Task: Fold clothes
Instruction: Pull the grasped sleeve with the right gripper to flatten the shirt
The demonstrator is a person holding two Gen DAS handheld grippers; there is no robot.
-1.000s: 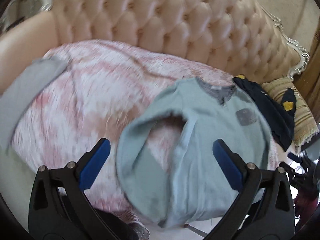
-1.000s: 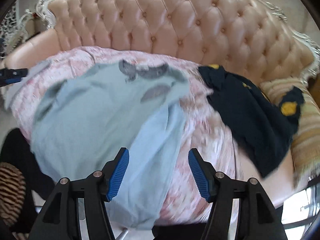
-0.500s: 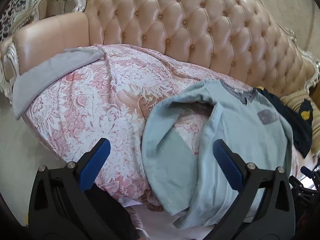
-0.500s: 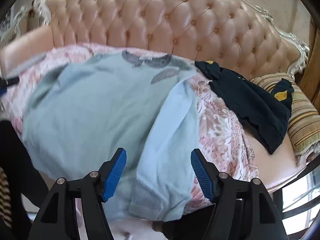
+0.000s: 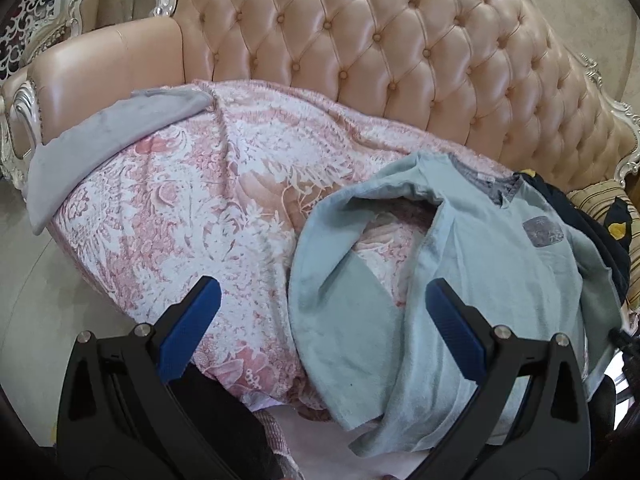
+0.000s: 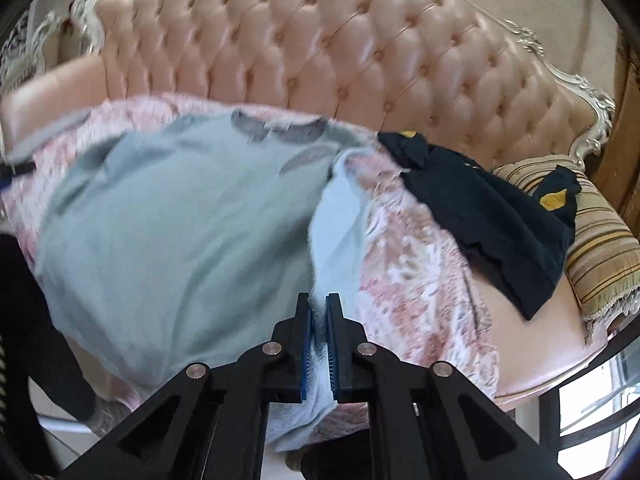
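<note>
One sleeve (image 6: 340,216) of the pale blue sweatshirt (image 6: 172,220), spread on the sofa's floral throw (image 5: 200,200), is pinched by the right gripper (image 6: 319,320). The left gripper (image 5: 320,320) hangs spread apart, holding nothing. That pinch looks shallow through the blur, so a quick pull could slip the sleeve free or drag the sweatshirt off the edge.

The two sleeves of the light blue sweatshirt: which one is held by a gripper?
The sleeve nearer the navy garment: the right gripper is shut on it. The other sleeve lies free.

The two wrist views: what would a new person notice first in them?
First, the pale blue sweatshirt spread on the pink floral blanket, its sleeve pinched in the shut right gripper. Then the tufted pink sofa back behind, and the dark navy garment at the right.
</note>
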